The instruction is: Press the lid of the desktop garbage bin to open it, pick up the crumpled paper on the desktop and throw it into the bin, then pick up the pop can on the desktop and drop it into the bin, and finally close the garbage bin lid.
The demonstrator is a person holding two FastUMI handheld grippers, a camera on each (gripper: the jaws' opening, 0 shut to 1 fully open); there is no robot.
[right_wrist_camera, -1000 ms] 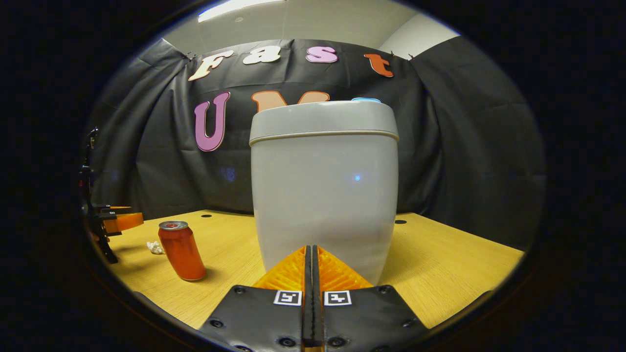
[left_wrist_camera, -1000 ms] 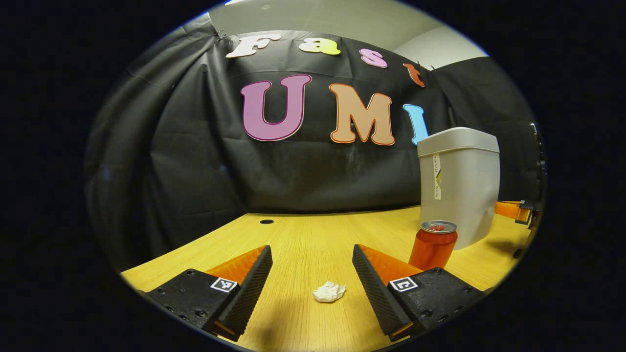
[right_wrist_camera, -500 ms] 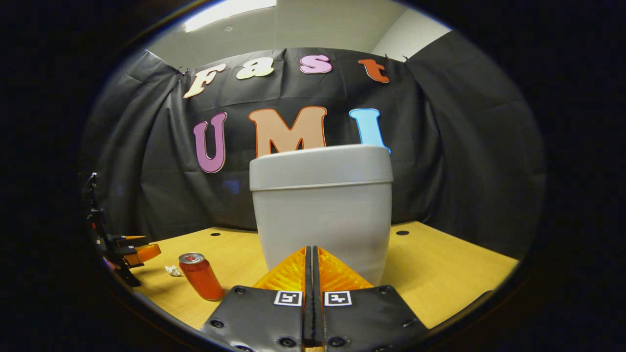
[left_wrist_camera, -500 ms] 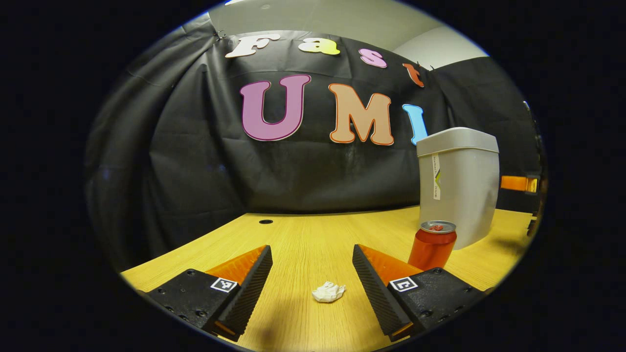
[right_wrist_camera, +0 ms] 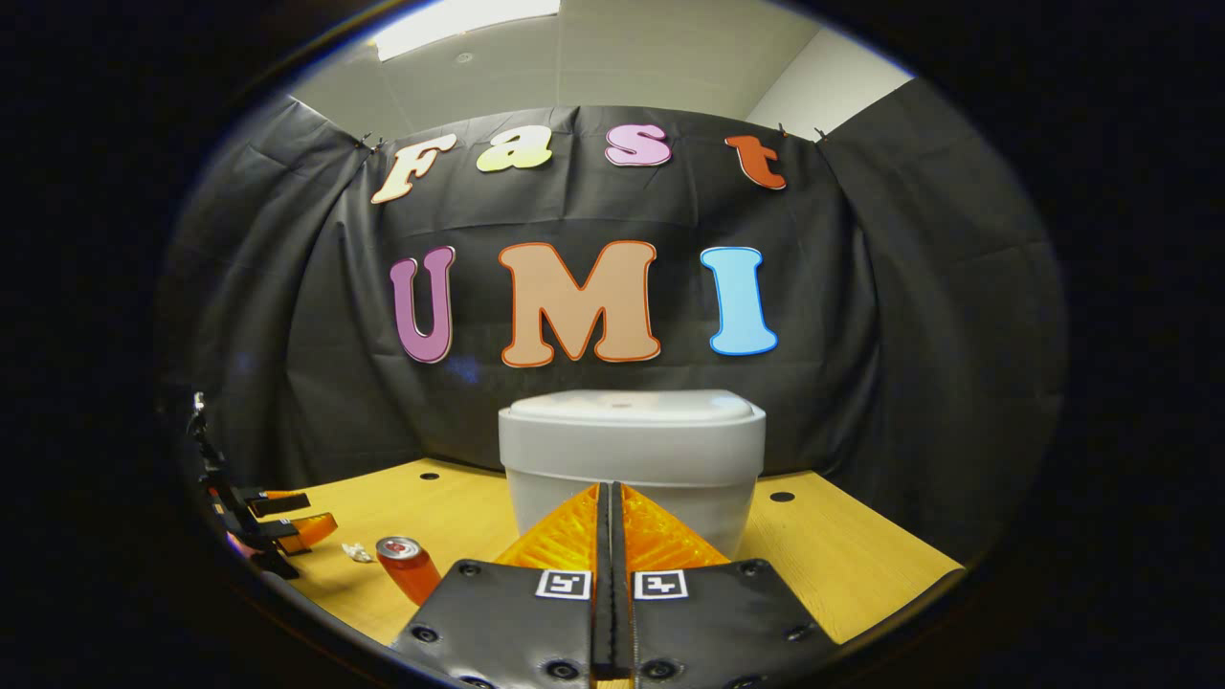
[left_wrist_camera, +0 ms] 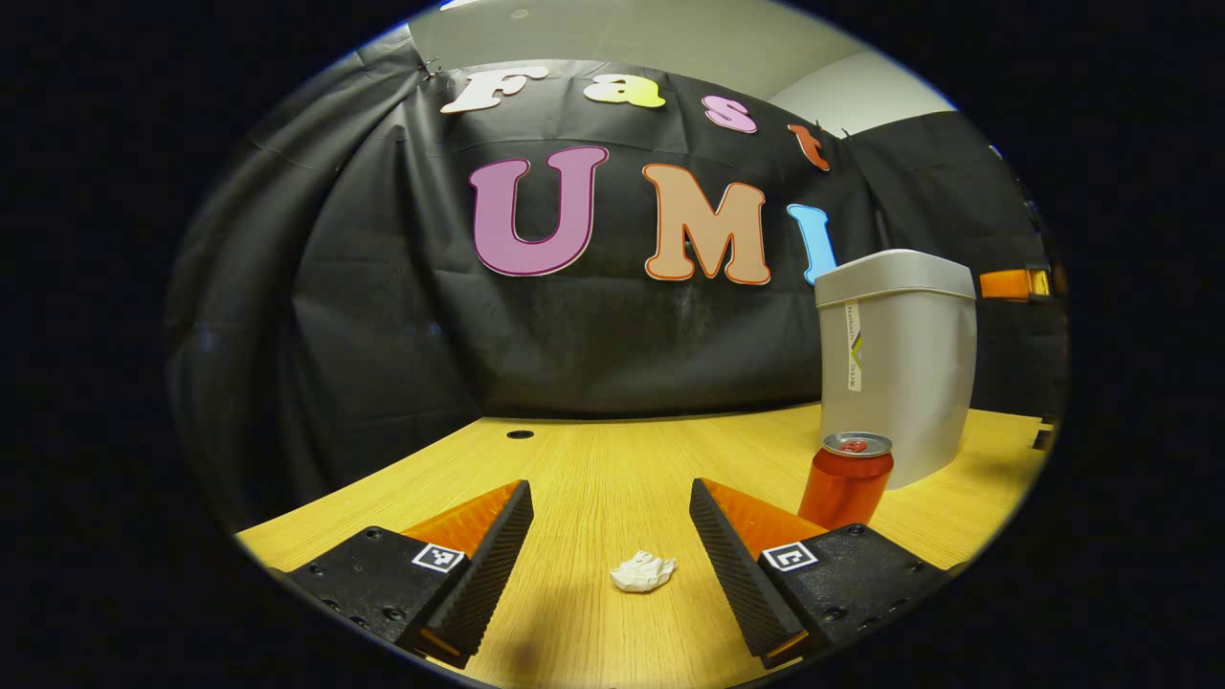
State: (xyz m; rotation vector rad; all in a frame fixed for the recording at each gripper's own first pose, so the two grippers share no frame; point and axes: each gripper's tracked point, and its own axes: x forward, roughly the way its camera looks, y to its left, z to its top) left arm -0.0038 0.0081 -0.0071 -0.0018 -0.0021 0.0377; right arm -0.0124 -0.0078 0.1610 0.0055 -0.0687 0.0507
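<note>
A grey garbage bin (left_wrist_camera: 898, 364) with its lid (right_wrist_camera: 632, 408) down stands at the right of the wooden desk. In front of it stands a red pop can (left_wrist_camera: 847, 481), upright. A crumpled white paper (left_wrist_camera: 643, 571) lies on the desk between the fingers of my left gripper (left_wrist_camera: 611, 512), which is open and low over the desk. My right gripper (right_wrist_camera: 609, 498) is shut with nothing in it, held just in front of the bin (right_wrist_camera: 632, 469) at about lid height. The can (right_wrist_camera: 406, 566) and paper (right_wrist_camera: 358, 552) sit at the lower left of the right gripper view, with the left gripper (right_wrist_camera: 287, 517) beyond them.
The desk (left_wrist_camera: 612, 459) has small round holes (left_wrist_camera: 520, 434) near its back edge. Black cloth walls close in the back and sides. The right gripper (left_wrist_camera: 1014, 283) shows as a tip beside the bin's top in the left gripper view.
My right gripper has risen from the bin's base to about lid height, staying shut. The left gripper, paper and can have not moved.
</note>
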